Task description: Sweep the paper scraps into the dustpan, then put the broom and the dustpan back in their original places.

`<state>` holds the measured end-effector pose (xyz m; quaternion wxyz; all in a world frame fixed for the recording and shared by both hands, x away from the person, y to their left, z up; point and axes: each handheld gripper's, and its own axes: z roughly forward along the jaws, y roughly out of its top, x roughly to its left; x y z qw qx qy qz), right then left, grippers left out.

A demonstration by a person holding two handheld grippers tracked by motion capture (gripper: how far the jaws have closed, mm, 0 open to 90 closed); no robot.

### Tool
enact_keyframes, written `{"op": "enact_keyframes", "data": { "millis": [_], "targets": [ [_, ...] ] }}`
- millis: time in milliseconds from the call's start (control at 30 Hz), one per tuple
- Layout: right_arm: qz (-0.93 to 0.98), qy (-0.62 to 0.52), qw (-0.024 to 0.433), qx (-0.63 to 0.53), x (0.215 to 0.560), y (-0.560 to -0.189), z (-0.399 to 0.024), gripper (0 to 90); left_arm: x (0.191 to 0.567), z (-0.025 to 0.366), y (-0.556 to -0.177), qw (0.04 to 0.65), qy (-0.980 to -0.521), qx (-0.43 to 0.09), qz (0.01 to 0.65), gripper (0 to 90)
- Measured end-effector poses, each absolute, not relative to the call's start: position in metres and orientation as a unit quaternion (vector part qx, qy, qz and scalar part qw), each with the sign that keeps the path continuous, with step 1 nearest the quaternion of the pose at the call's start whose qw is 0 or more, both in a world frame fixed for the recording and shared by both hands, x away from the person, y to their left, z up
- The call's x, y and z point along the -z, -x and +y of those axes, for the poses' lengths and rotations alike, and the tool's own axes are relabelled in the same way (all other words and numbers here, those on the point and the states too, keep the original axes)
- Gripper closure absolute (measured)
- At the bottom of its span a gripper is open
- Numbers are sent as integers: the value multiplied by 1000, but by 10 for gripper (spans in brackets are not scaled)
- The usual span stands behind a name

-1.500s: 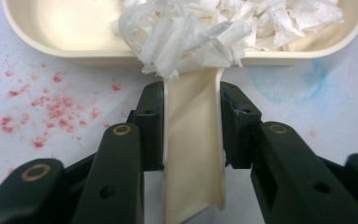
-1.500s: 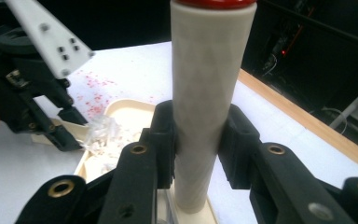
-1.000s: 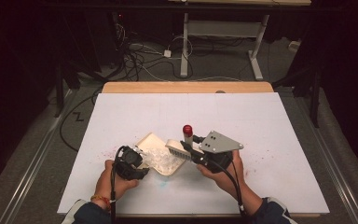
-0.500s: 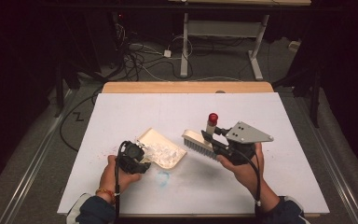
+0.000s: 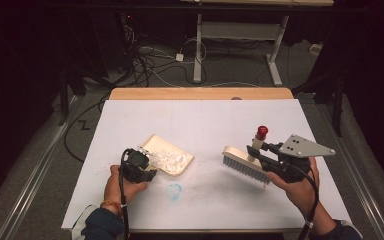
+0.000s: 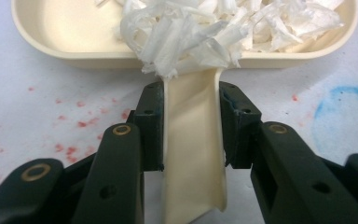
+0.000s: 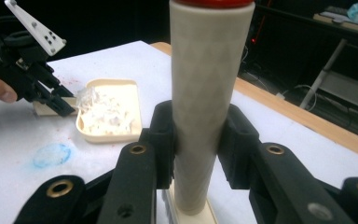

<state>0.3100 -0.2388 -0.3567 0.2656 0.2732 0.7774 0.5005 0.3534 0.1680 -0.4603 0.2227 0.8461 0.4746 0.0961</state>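
Now the brush (image 5: 245,162) is sitting farther to the right than it was a moment ago, well away from the dustpan (image 5: 167,155), which is staying in its place.

From the high view, a person is holding a tool in each hand over a desk (image 5: 205,120) with a flat white top and a wooden back edge. The left tool (image 5: 139,165) is at the near end of the cream dustpan. The right tool (image 5: 262,152) is holding the brush up off the desk, tilted, with its pale bristles pointing down. A red cap (image 5: 262,131) is topping its handle. A faint blue ring (image 5: 174,191) is showing on the desk.

From the left gripper view, the black jaws are squeezing the dustpan's smooth cream handle (image 6: 193,140). Curly white paper shreds (image 6: 223,28) are piling in the pan. Red specks are dotting the desk.

From the right gripper view, the jaws are clamping the brush's round cream handle (image 7: 209,93), standing upright.
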Motion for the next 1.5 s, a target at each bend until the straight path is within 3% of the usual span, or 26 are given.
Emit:
{"op": "enact_keyframes", "data": {
  "millis": [633,900,1167,1367,1500],
  "targets": [
    [797,-278,212,-492,349,-294,-295,701,460,191,-361,234,-811,-118,523,631],
    [816,-285,190,-466,361,-304,-294,701,461,204,-359,233,-797,-125,542,631],
    [803,-317,194,-467,370,-327,-303,690,469,204,-360,228,-788,-131,557,628],
    [799,-333,215,-452,370,-347,-298,652,472,193,-353,244,-785,-131,554,504],
    [794,-346,232,-442,373,-365,-291,630,471,188,-347,254,-788,-120,548,494]
  ]
}}
